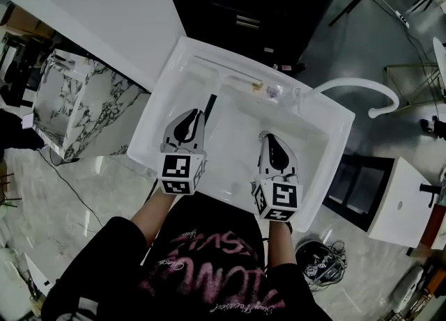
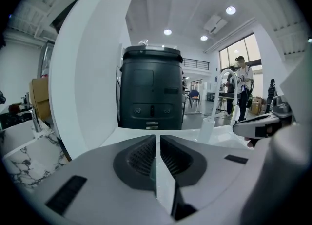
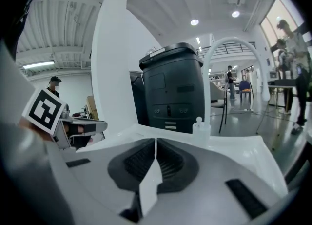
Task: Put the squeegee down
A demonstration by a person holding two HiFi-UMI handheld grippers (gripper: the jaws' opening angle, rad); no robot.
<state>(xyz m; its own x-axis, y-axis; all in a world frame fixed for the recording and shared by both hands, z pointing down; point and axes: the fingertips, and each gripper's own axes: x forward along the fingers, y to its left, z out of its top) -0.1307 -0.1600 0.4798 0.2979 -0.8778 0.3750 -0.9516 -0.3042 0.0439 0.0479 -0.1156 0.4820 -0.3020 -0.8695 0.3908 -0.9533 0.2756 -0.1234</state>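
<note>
- left gripper (image 1: 203, 113) over the left part of the white rectangular sink basin (image 1: 169, 69); in its own view (image 2: 157, 140) the jaws stand almost together, only a thin slit between them
- thin dark squeegee (image 1: 210, 103) sticks out past the left gripper's tip, above the basin floor, pointing toward the back wall of the sink; it is pinched in that slit, and only a thin greenish edge (image 2: 153, 175) of it shows in the left gripper view
- can't tell whether the squeegee's far end touches the basin
- right gripper (image 1: 267, 136) over the right part of the basin, near the left one, not touching it; in its own view (image 3: 155, 143) the jaws meet, with nothing between them
- white curved faucet (image 1: 357, 84) at the sink's right back corner
- tall black bin-shaped machine (image 2: 151, 87) stands behind the sink
- white marbled panel (image 1: 83, 104) to the left of the sink
</note>
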